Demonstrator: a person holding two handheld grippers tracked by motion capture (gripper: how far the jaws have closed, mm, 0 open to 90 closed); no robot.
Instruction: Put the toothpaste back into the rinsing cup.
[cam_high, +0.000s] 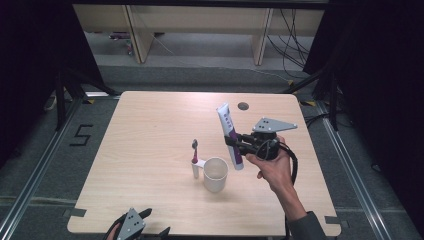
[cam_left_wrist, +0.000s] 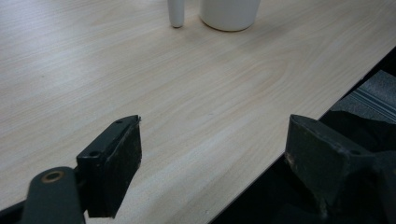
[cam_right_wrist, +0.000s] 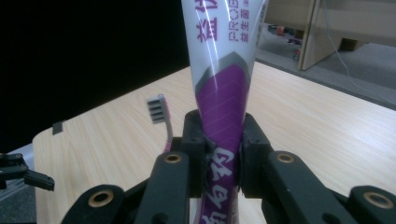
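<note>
Right tongs (cam_high: 235, 145) clamped on white-and-purple toothpaste tube (cam_high: 229, 135), just right of white plastic cup (cam_high: 215, 174); left tongs (cam_left_wrist: 212, 158) released, near table (cam_high: 150, 130) edge.

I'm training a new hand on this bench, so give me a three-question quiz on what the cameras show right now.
1. True or false: the right gripper has its jaws shut on the toothpaste tube.
2. Where does the toothbrush stand relative to the white cup? A) inside the cup B) upright just beside the cup C) flat at the table's far edge
3. Fill in: the left gripper, at the near edge of the table, has its jaws ____ with nothing between them.

Key:
1. True; the tube is held roughly upright above the table.
2. B
3. open
</note>
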